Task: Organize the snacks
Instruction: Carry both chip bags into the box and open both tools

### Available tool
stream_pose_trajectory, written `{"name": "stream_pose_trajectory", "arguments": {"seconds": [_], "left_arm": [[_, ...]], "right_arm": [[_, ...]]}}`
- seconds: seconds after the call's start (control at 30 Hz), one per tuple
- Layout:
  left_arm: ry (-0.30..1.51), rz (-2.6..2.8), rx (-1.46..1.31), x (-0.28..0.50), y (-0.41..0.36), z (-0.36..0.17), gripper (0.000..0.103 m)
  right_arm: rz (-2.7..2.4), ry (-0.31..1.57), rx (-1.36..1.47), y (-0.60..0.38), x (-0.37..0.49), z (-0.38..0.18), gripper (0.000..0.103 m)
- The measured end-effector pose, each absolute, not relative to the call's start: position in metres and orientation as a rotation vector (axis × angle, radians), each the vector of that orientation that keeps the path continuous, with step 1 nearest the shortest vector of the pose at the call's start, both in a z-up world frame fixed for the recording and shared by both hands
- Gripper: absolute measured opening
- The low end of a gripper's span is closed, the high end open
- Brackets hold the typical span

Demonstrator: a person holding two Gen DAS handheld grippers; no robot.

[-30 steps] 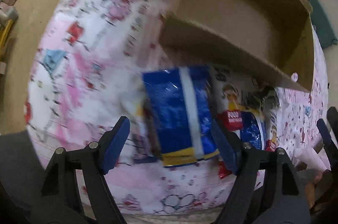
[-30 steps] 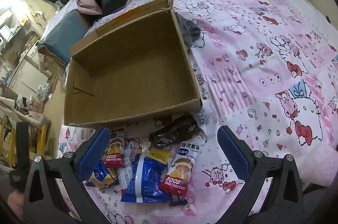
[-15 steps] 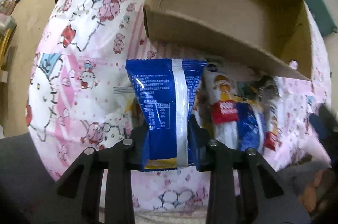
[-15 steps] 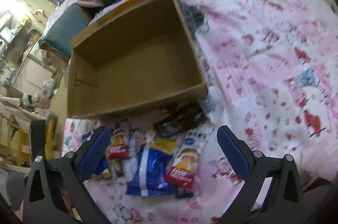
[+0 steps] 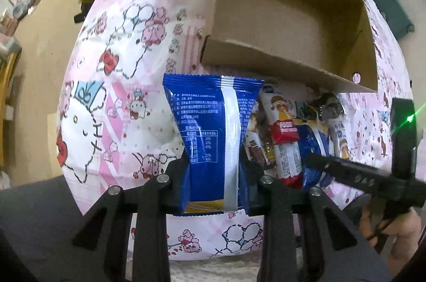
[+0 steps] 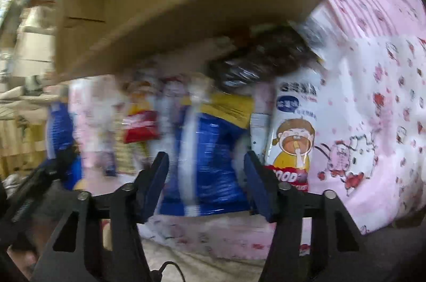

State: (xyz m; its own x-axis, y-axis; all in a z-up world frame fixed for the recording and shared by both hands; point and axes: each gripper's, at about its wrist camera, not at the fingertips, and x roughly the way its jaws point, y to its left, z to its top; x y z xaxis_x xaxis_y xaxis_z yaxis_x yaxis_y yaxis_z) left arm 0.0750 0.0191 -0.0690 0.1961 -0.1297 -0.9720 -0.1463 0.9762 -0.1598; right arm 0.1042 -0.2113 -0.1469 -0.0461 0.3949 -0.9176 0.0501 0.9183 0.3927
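My left gripper is shut on a blue snack bag with a silver seam, held upright above the pink bedspread. An open cardboard box lies just beyond it. Several more snack packets lie in a row at the box's near wall. My right gripper is partly open, its jaws on either side of a second blue bag lying on the bed; the view is blurred. A white cartoon-face packet lies right of it, a dark packet against the box.
The pink Hello Kitty bedspread covers the bed, whose edge drops off at the left to a beige floor. The right gripper's body shows at the lower right of the left wrist view.
My left gripper has shut on the blue bag and lifted it. My right gripper has dropped down close to the snack row and narrowed around the second blue bag.
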Motion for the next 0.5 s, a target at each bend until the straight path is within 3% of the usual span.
{"name": "stream_pose_trajectory", "arguments": {"seconds": [0.27, 0.5], "left_arm": [[1.373, 0.001, -0.271, 0.07, 0.018, -0.064, 0.025], [1.307, -0.009, -0.286, 0.066, 0.022, -0.035, 0.024]], "right_arm": [[0.352, 1.552, 0.373, -0.21, 0.082, -0.127, 0.023], [0.444, 1.445, 0.489, -0.242, 0.063, -0.077, 0.022]]}}
